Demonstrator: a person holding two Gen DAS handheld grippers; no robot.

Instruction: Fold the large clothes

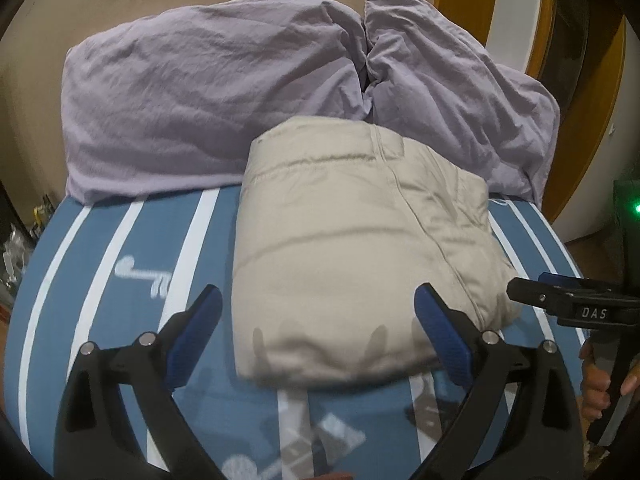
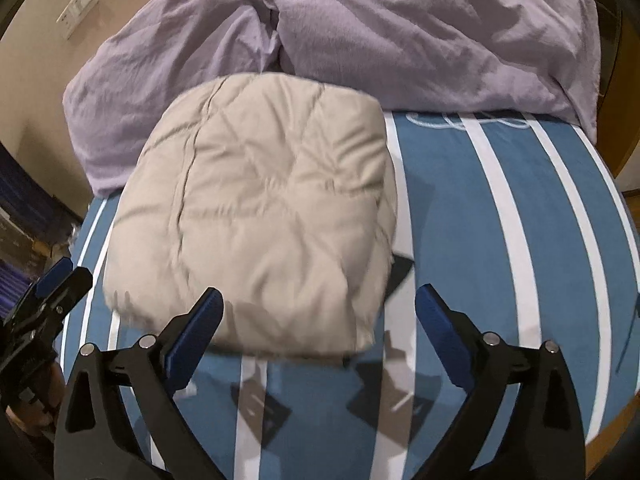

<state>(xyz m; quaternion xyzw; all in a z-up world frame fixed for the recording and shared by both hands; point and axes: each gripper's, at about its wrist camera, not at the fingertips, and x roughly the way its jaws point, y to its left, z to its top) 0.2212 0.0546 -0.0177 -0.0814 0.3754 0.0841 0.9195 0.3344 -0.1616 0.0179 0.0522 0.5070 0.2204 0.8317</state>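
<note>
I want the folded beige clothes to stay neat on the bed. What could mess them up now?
Both tongs are open and empty, so nothing holds the puffy beige bundle; it might spring open. The left tongs sit right at its near edge and could snag it. Its far edge leans on the purple pillows, which might nudge it.

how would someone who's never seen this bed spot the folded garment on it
Find the blue bedsheet with white stripes. Two crumpled lilac pillows lie along its far end; just in front of them sits a beige folded garment, a smooth square bundle, the only beige thing there.
</note>
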